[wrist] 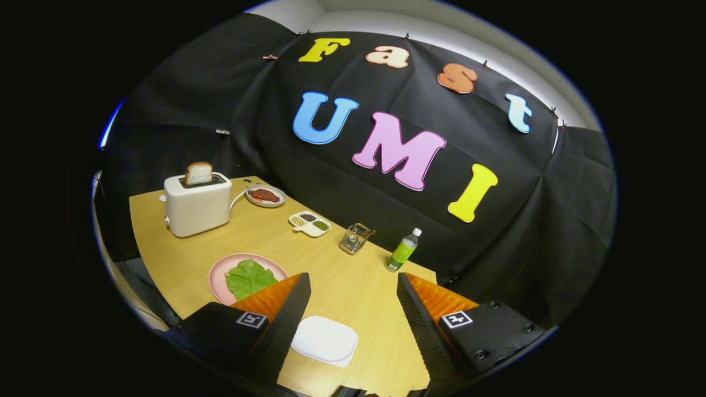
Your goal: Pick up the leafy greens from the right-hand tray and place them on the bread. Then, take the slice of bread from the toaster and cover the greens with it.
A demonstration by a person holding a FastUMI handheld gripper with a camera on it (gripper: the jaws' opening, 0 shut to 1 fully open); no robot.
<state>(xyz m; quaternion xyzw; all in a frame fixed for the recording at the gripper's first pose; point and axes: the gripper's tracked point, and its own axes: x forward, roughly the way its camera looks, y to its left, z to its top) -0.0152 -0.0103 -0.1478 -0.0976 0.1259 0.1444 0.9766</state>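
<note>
My gripper [353, 306] hangs open above the wooden table [342, 275], with nothing between its fingers. Below and between the fingers lies a white tray [325, 340], its surface bare. Just ahead of the left finger [281, 306] a green lettuce leaf [248, 277] lies on a pink plate [220, 275]; whether bread is under the leaf is hidden. Far beyond, a white toaster [197, 207] stands at the table's far left corner with a slice of bread [198, 173] sticking up out of its slot.
Behind the toaster sits a small plate with reddish meat [265, 196]. A white divided dish of condiments [310, 223], a clear glass holder [354, 238] and a green bottle [403, 251] line the table's far edge by the black cloth wall.
</note>
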